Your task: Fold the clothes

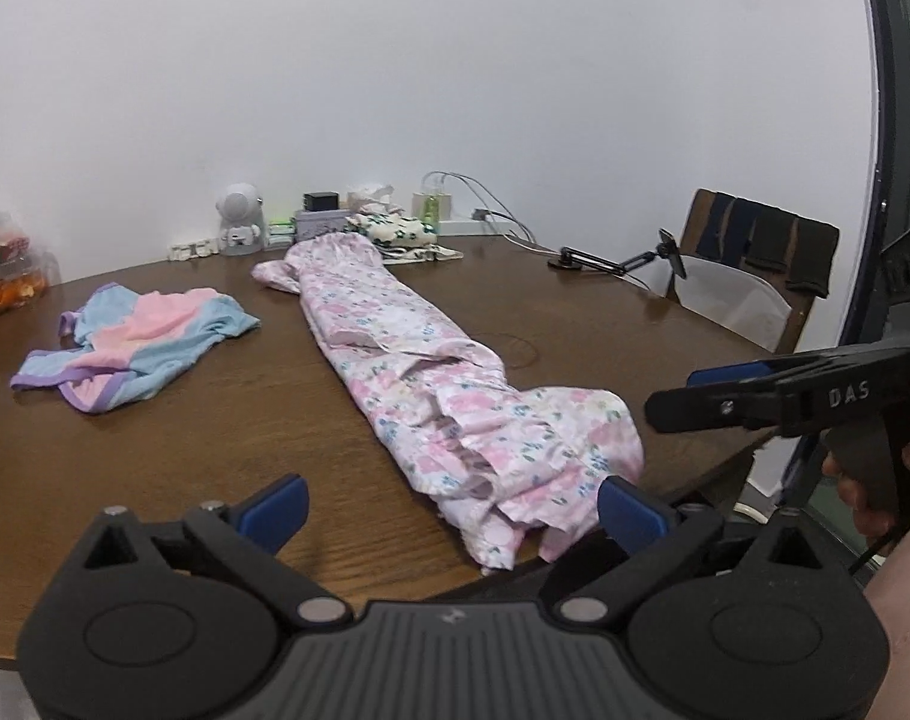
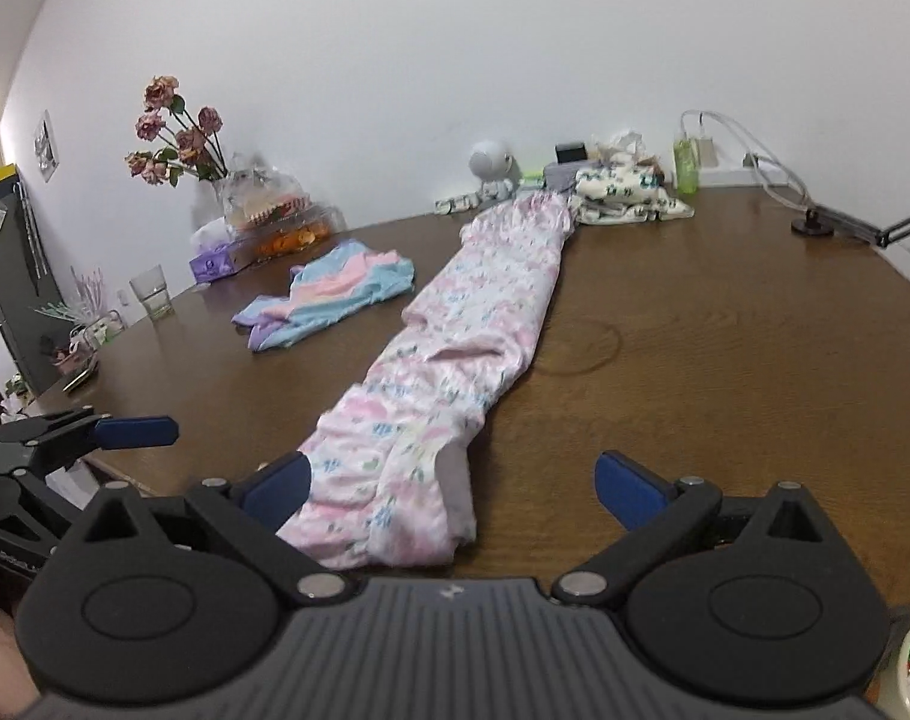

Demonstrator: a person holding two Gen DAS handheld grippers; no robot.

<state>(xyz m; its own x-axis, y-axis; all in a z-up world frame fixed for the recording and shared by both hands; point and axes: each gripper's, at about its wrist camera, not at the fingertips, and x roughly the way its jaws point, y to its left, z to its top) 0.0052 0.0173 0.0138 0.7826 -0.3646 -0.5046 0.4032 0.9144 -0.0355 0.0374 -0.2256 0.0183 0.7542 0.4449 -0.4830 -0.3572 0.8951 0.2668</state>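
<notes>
One long garment governs the next move: a pink floral garment lies stretched on the round wooden table, its long axis running from the near edge, just ahead of both tools, away toward the clutter by the wall. Its far end nearly reaches a folded cream floral cloth; its near end is bunched and rumpled at the table's rim. Both hands stand at that near end, so a lengthwise fold would likely start there. The left gripper has its jaws spread wide with nothing pinched; the bunched hem lies beside its right-hand pad, and I cannot tell whether they touch. The right gripper is equally wide and empty-handed, the hem lying between its pads toward the left one. Neither is clearly nearer.

A pastel blue-and-pink garment lies crumpled well apart to the left, unfolded.

Hard to make out: whether the floral piece is trousers or a dress, since folds hide its shape, and the near hem drops behind the gripper bodies.
</notes>
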